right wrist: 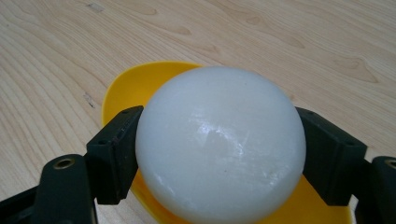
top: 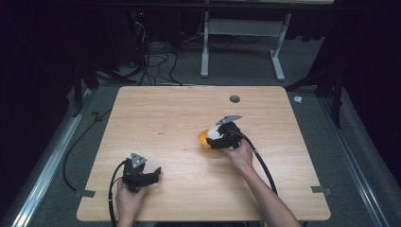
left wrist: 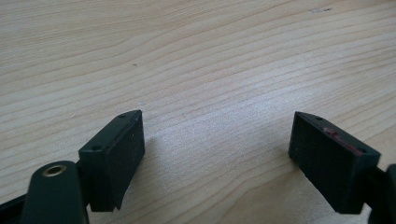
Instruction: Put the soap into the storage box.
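My right tongs grasp a white ball by its two sides, and the ball hangs just over a yellow bowl that lies on the desk, right of its middle. The ball looks smooth and glossy, and the pads touch it only on a small part of its curve, so I think it can slip out and fall. If it drops on the rim, the light bowl can tip or slide, and the ball can roll far over the desk. My left tongs are released and empty, low over bare wood near the front left, well apart from the bowl, so they cannot catch anything.
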A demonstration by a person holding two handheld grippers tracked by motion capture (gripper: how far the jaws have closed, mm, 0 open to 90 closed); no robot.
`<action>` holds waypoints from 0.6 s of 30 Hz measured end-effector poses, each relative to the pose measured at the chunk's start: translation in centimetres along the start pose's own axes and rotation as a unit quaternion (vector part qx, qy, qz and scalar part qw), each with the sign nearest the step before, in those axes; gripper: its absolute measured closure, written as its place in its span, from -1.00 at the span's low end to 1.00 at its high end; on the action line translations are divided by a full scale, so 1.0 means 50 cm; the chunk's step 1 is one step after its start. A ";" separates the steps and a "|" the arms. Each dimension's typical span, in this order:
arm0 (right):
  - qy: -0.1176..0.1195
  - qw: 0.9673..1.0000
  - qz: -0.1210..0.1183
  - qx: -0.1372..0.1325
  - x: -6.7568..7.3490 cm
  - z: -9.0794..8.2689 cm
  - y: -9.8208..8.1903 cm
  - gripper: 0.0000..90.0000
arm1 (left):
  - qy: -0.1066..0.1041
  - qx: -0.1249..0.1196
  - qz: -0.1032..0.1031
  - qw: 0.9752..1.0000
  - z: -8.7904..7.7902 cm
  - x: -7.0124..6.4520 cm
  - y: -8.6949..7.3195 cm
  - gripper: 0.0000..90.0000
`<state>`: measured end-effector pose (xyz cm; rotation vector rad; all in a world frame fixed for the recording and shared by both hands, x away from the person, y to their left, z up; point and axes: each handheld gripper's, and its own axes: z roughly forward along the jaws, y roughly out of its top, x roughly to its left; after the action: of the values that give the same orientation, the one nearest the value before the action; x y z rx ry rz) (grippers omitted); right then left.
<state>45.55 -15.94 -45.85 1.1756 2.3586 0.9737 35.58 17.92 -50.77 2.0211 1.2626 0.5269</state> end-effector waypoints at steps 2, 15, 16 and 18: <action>0.002 1.000 -0.004 -0.003 0.000 -0.001 0.000 -0.52 | 0.000 0.000 0.000 1.000 0.000 0.000 0.000 -0.58; 0.009 0.999 0.012 -0.039 -0.012 -0.036 0.007 -0.53 | 0.000 0.000 0.000 1.000 0.000 0.000 0.000 -0.58; 0.009 0.999 0.010 -0.043 -0.013 -0.037 0.007 -0.53 | -0.001 0.000 0.000 1.000 0.000 0.000 0.000 -0.58; 0.007 0.999 0.011 -0.047 -0.013 -0.045 0.008 -0.52 | 0.000 0.000 0.000 1.000 0.000 0.000 0.000 -0.58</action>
<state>44.94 -17.27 -43.99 1.1649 2.2883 1.0894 35.58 17.92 -50.77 2.0213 1.2621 0.5263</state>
